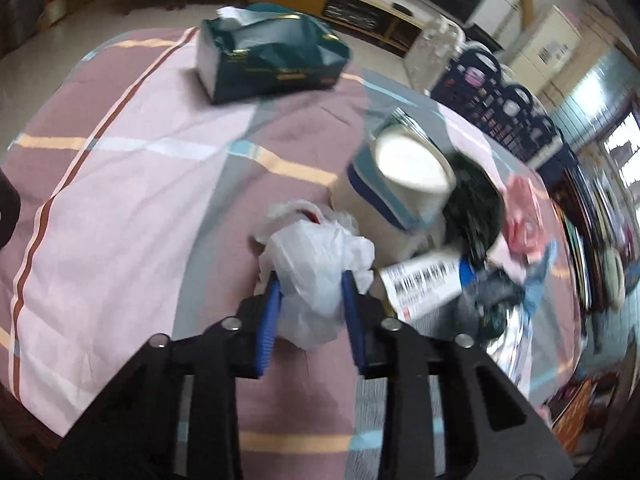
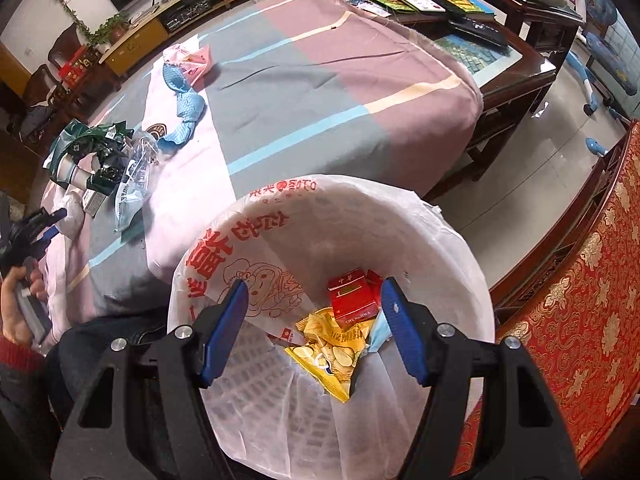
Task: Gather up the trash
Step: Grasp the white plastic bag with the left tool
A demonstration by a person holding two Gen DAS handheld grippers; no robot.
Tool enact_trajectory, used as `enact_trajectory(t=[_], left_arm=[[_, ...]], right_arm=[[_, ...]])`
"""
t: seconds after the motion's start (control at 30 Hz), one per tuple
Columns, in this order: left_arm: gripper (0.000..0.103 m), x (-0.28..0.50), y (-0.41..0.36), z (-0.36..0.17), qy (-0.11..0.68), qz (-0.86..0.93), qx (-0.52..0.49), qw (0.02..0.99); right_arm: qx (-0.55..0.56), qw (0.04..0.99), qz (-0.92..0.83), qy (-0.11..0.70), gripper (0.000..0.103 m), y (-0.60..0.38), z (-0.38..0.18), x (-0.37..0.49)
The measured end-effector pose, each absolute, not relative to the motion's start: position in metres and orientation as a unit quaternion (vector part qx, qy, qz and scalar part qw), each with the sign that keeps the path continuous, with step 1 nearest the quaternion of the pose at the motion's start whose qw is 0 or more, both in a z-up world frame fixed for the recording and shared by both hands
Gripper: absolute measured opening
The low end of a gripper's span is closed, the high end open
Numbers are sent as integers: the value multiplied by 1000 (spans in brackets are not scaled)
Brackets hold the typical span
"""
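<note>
Left gripper (image 1: 308, 300): black angular frame, ribbed blue finger pads (image 1: 267, 322), round silver screws.
Right gripper (image 2: 314, 330): same black frame, smooth blue pads (image 2: 402, 332), silver screws.
Hand (image 2: 18, 312): bare skin, red knit sleeve cuff.

Patchwork-cloth table (image 1: 120, 168): tissue pack (image 1: 272, 56), paper cup (image 1: 396, 184), wrappers (image 2: 100, 160).

Left gripper (image 1: 308, 292) clamped; right gripper (image 2: 314, 320) fingers spread.

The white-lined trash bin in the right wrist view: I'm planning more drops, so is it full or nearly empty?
Nearly empty: the white-lined trash bin holds only a red cigarette pack and yellow snack wrapper at the bottom.
</note>
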State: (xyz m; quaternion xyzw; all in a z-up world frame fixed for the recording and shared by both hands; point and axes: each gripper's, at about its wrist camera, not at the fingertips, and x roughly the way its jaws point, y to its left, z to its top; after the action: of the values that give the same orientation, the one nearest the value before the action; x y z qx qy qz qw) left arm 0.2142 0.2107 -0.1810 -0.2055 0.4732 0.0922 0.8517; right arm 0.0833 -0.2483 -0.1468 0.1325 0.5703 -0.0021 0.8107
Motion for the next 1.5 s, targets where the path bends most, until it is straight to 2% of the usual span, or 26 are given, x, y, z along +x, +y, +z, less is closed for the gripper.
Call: enact_trajectory(t=[0.17, 0.2, 0.23, 0.3, 0.43, 0.63, 0.83, 0.9, 1.0, 1.07, 1.17, 1.37, 1.4, 1.43, 1.5], left_arm=[[26, 175, 179, -179, 489, 31, -206, 847], [31, 165, 176, -178, 489, 21, -221, 843], [45, 158, 176, -177, 488, 15, -236, 840], [64, 144, 175, -176, 487, 10, -265, 832], [71, 146, 171, -176, 492, 26, -244, 835], [74, 172, 159, -175, 492, 25, -266, 828], [78, 203, 124, -159, 475, 33, -172, 863], [78, 213, 119, -167, 496, 32, -141, 856], [76, 213, 118, -186, 528, 42, -114, 841], [76, 207, 129, -195, 538, 45, -146, 829], [66, 202, 141, -196, 529, 55, -182, 827], [63, 201, 135, -201, 540, 54, -172, 822], [65, 200, 133, -202, 540, 54, -170, 822], [72, 199, 134, -202, 540, 56, -171, 822], [76, 195, 137, -201, 535, 62, -183, 823]], right_arm=[[124, 811, 18, 572, 68, -228, -146, 89], [123, 810, 22, 573, 68, -225, -146, 90], [122, 810, 26, 572, 68, -221, -146, 90], [119, 811, 31, 572, 68, -215, -145, 91], [116, 807, 36, 577, 68, -208, -148, 92], [112, 808, 38, 577, 68, -202, -147, 92], [113, 810, 33, 575, 68, -204, -145, 95], [114, 809, 33, 575, 68, -204, -145, 96], [115, 811, 39, 572, 68, -200, -142, 99], [110, 814, 47, 568, 68, -192, -141, 105], [98, 820, 63, 560, 68, -172, -141, 116], [80, 826, 95, 550, 68, -126, -138, 137], [72, 828, 99, 546, 68, -118, -137, 142], [64, 831, 102, 543, 68, -111, -137, 146], [50, 833, 107, 540, 68, -95, -143, 160]])
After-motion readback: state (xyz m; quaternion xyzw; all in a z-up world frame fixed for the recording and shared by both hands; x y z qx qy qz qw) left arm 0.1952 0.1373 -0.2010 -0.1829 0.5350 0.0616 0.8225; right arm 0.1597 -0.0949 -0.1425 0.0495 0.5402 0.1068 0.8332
